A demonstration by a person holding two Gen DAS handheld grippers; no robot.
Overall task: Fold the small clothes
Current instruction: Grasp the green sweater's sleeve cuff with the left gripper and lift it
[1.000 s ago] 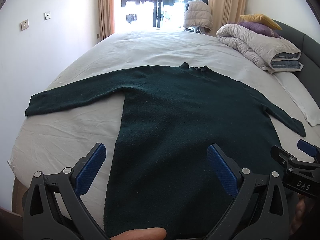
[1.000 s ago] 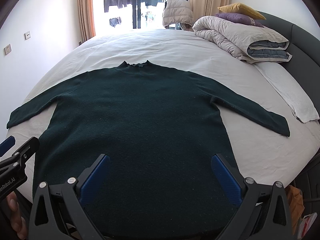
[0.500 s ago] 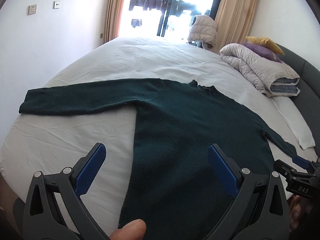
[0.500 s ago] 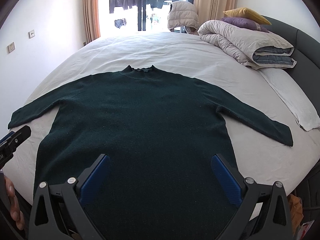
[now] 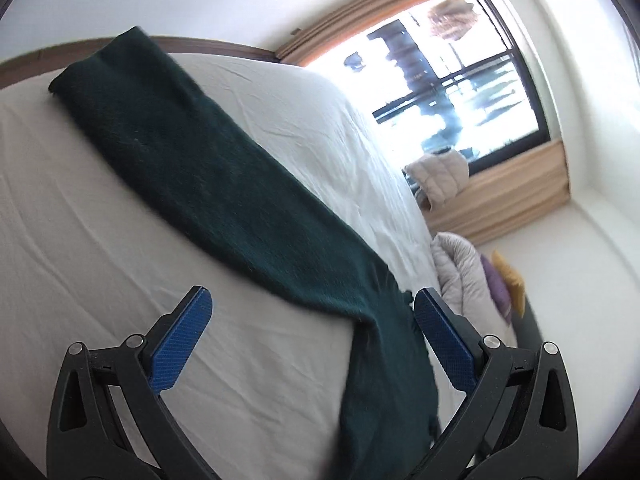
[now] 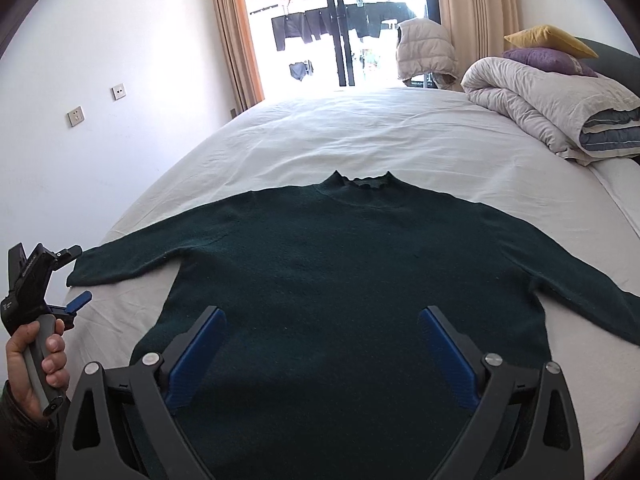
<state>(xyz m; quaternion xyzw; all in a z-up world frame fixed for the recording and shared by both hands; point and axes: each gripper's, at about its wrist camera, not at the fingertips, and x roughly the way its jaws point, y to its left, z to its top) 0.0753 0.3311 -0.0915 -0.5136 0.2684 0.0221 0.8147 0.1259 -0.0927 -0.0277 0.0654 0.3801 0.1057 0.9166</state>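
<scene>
Left gripper [image 6: 76, 278] shifted to sleeve [image 6: 132, 262], sweater [image 6: 352, 280] collar away

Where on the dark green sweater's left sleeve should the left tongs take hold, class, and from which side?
Grip the cuff end of the left sleeve, coming in from the bed's outer edge. The sweater lies flat with that sleeve stretched sideways, its free end nearest the left tongs, which look open beside it.

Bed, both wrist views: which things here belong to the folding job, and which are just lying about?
Job:
- dark green sweater, spread flat
- left gripper, by its sleeve cuff
- right gripper, jaws closing, nothing between them

Lying about:
- rolled duvet
- purple pillow
- yellow pillow
- puffer vest
</scene>
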